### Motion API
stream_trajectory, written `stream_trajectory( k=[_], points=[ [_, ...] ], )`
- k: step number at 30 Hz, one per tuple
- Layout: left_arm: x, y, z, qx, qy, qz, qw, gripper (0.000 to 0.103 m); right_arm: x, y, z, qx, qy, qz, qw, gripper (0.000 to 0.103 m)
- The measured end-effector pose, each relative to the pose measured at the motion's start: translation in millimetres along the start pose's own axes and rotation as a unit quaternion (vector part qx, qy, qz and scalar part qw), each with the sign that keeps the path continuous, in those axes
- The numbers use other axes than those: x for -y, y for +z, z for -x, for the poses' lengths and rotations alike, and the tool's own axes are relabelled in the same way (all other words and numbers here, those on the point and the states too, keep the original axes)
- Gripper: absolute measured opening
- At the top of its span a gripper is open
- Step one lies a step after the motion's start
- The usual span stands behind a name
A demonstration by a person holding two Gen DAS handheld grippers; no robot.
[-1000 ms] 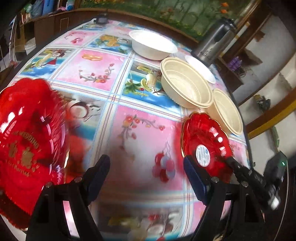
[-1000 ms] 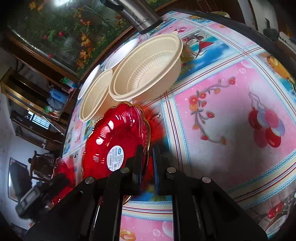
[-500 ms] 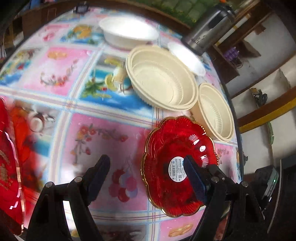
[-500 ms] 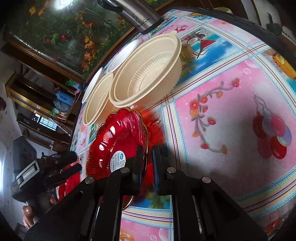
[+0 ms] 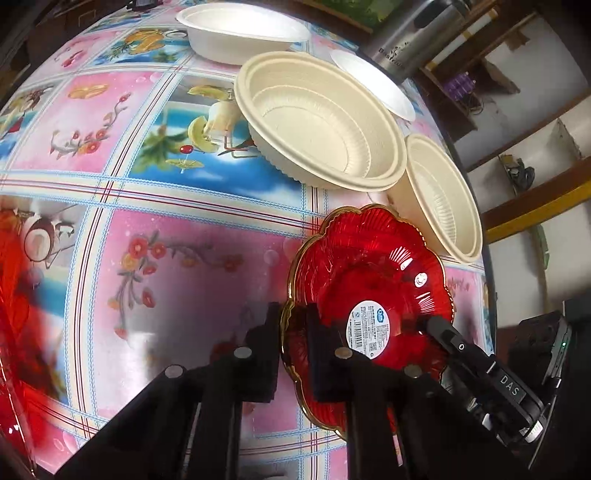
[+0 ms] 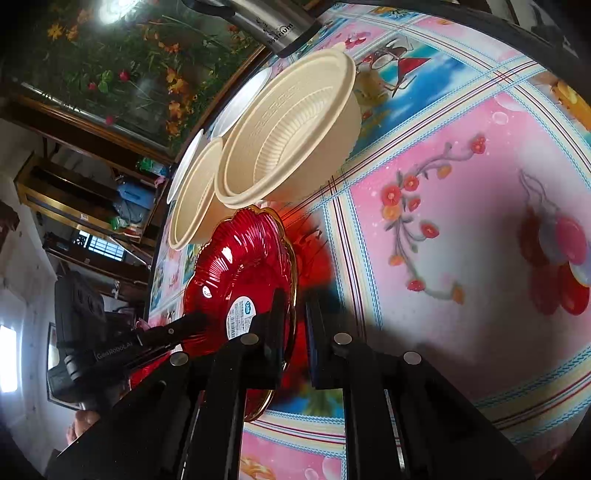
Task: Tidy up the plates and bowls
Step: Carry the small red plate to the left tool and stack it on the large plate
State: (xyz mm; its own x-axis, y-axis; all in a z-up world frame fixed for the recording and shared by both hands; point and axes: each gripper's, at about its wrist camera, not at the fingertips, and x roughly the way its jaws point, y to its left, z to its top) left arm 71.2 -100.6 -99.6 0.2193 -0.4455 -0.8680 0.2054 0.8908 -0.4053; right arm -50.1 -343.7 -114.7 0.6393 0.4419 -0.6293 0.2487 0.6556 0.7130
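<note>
A red scalloped plate [image 5: 369,280] with a gold rim and a white sticker is held tilted above the table. My left gripper [image 5: 293,332] is shut on its near rim. My right gripper [image 6: 295,321] is shut on the opposite rim of the same plate [image 6: 236,266]. A large cream bowl [image 5: 321,122] and a smaller cream bowl [image 5: 443,199] stand just behind the plate. A white bowl [image 5: 240,29] and a white plate [image 5: 373,85] lie farther back. Another red plate [image 5: 14,295] shows blurred at the left edge.
A steel flask [image 5: 410,33] stands at the back right, also in the right wrist view [image 6: 273,22]. The table [image 5: 147,229] has a patterned pink and blue cloth. Its right edge runs close behind the small cream bowl.
My left gripper moved right to the red plate and shut on its rim; it was open before. The right gripper kept its hold on the plate.
</note>
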Motion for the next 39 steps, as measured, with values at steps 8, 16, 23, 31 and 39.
stream_trajectory(
  k=[8,16,23,31,39],
  points=[
    [1,-13,11,0.025,0.018,-0.046,0.9985,0.011,-8,-6,3,0.017,-0.005,0.017,1.000,0.009],
    [-8,-24,32,0.051,0.031,-0.074,0.9955,0.011,-32,-23,5,0.027,-0.040,0.072,0.996,0.009],
    [-21,-36,81,0.097,0.041,-0.078,0.9913,0.011,-68,-30,11,0.029,-0.026,0.110,0.993,0.009],
    [-79,-47,155,0.170,0.084,-0.029,0.9814,0.011,-153,-47,-15,-0.001,0.012,0.190,0.982,0.009],
    [-168,-60,189,0.182,0.141,0.067,0.9707,0.014,-242,-91,-92,-0.079,0.054,0.272,0.958,0.010]
  ],
)
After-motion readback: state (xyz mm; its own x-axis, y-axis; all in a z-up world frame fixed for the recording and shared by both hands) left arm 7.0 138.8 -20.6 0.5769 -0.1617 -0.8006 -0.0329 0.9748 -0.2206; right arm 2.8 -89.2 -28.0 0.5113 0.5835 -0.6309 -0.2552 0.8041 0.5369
